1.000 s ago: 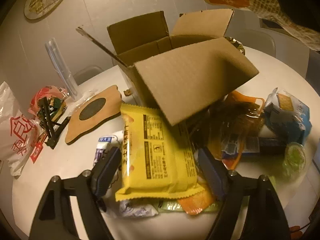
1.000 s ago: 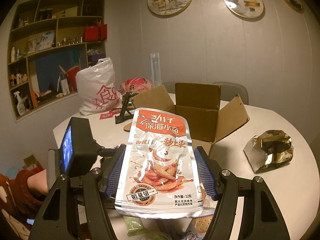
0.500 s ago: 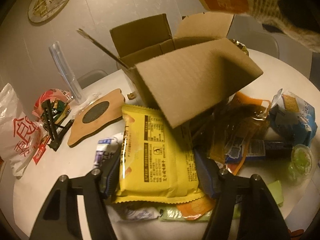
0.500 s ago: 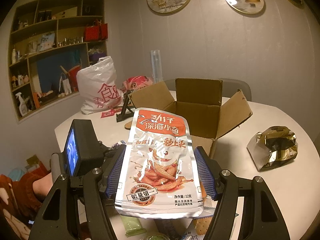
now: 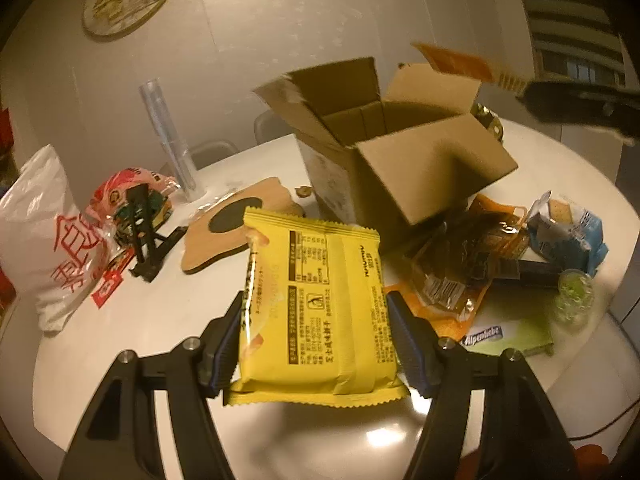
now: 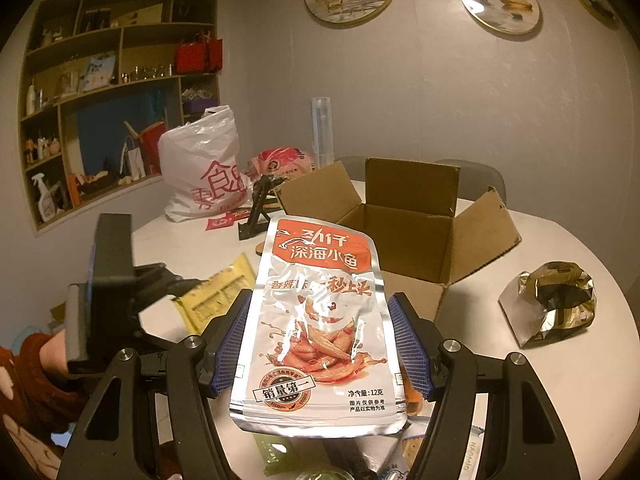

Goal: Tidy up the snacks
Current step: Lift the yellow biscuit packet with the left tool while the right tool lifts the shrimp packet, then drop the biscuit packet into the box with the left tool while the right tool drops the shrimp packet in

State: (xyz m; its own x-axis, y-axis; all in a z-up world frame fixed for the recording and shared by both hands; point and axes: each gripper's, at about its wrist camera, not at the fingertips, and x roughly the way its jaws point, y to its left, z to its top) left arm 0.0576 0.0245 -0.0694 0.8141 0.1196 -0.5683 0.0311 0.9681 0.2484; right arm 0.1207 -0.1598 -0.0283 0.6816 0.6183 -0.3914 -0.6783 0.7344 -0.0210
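Two packets are held up at once above the white table (image 5: 168, 320). "Alpenliebe" reads on a green box (image 5: 508, 336) lying among the snacks by the open cardboard box (image 5: 400, 160). Left gripper (image 5: 314, 340) pinches a yellow packet (image 5: 316, 304) by its sides, printed back facing up. Right gripper (image 6: 320, 344) clamps a silver fish-snack pouch (image 6: 320, 320) marked "12克", raised level before the cardboard box (image 6: 404, 232).

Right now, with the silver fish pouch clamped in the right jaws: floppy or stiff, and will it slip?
The silver fish pouch probably flexes: its foil face is wrinkled. It stands upright, so not fully limp. Likely light; the label reads 12克. The glossy film may slip, though the ribbed pads should help.
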